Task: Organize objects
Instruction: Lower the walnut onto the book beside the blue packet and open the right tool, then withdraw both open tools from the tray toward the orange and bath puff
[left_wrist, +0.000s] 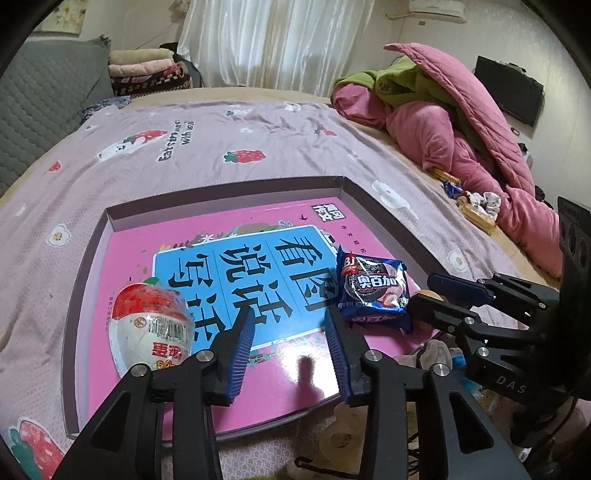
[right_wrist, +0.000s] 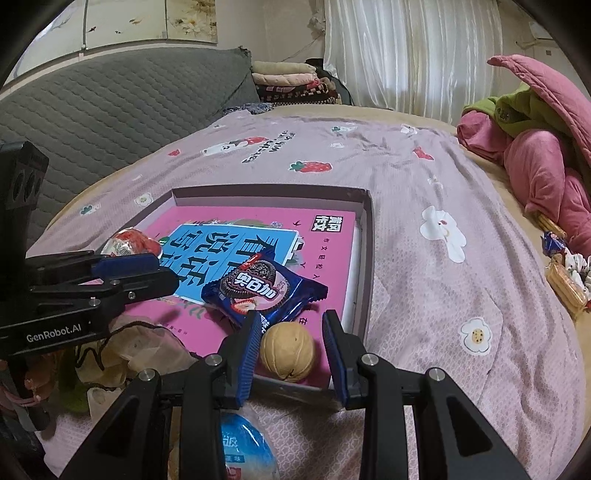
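On a bed, spread with a lilac sheet (left_wrist: 229, 133) printed with strawberries and flowers: a shallow tray (left_wrist: 229, 186), floor lined with a pink book (left_wrist: 173, 236) bearing a blue title panel.

Inside the tray, 3 things. Near the left wall, an egg (left_wrist: 151, 325), red on top and white below, wrapped in clear film, lying on its side. Toward the right, a blue biscuit pack (left_wrist: 373, 288), flat on the book, overlapping the blue panel's edge. Just beside that pack, at the tray's near right corner, a tan ball (right_wrist: 287, 350).

Left gripper (left_wrist: 290, 325): jaws wide apart, nothing between them, poised over the blue panel between egg and pack, touching neither. Blue ribbed pads (left_wrist: 242, 354) facing each other.

Right gripper (right_wrist: 290, 328): jaws wide apart too, straddling the ball. In the right wrist view, the left pad (right_wrist: 248, 356) looks just beside or against the ball, hard to tell which; the right pad clear of it. Not clamped. In the left wrist view, only a sliver of ball showing behind the right gripper's fingers.

Outside the tray, near its front edge: a blue-and-white packet (right_wrist: 245, 448) below the right gripper, and some crumpled pale cloth with a dark cord (right_wrist: 122, 354). Along the bed's right side, a heap of pink bedding (left_wrist: 454, 133) with something green on top, plus a few snack wrappers (left_wrist: 472, 206) next to it. At the far end, folded blankets (left_wrist: 147, 70) and a white curtain (left_wrist: 280, 40).
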